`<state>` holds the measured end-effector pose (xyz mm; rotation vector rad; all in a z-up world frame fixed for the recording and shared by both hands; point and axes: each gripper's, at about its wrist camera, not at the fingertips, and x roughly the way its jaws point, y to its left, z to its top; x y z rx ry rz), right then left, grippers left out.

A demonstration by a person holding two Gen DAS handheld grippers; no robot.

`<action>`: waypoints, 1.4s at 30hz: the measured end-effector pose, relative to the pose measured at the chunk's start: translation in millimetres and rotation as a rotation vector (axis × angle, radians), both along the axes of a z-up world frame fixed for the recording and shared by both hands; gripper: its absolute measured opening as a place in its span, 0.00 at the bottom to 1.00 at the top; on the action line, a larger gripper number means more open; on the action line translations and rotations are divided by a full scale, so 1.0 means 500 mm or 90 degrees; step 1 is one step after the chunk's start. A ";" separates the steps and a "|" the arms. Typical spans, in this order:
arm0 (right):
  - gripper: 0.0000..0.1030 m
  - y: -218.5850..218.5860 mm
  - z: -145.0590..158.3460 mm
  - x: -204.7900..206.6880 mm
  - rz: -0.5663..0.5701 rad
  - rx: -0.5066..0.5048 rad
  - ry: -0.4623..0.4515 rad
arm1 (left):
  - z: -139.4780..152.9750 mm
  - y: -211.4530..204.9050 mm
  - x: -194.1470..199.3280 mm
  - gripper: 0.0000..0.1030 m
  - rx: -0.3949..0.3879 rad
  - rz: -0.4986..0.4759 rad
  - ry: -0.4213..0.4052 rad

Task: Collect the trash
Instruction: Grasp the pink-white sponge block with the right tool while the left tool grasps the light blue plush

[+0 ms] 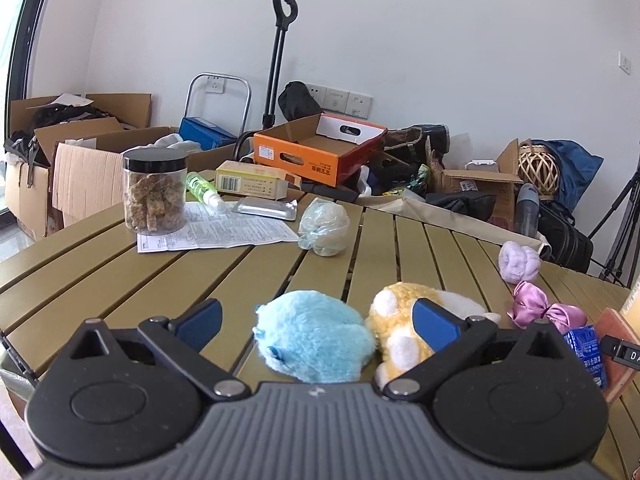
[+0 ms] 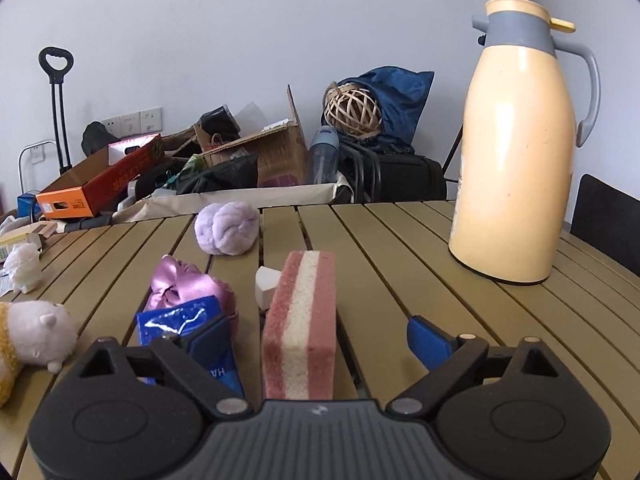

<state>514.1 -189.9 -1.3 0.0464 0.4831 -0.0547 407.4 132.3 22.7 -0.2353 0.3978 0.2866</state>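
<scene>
Right gripper (image 2: 322, 338), jaws spread and empty, is nearer the blue wrapper (image 2: 182, 320), lying just left of its left finger.

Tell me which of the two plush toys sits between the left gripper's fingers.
The light blue plush toy; the yellow-and-white one lies beside it, partly behind the finger.

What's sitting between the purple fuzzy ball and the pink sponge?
Only bare table slats between the purple fuzzy ball and pink sponge, in the right wrist view.
</scene>
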 end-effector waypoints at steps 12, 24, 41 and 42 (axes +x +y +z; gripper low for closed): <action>0.30 -0.027 -0.021 0.014 0.020 0.083 0.047 | -0.008 0.021 -0.014 1.00 0.013 0.011 0.022; 0.30 -0.067 -0.002 -0.051 -0.002 0.138 -0.050 | -0.015 0.028 0.008 1.00 0.022 0.018 0.072; 0.30 -0.135 0.018 -0.104 -0.027 0.130 -0.095 | -0.044 -0.003 0.098 1.00 0.034 0.022 0.153; 0.30 -0.139 0.018 -0.106 -0.027 0.128 -0.095 | -0.043 -0.003 0.102 1.00 0.031 0.022 0.152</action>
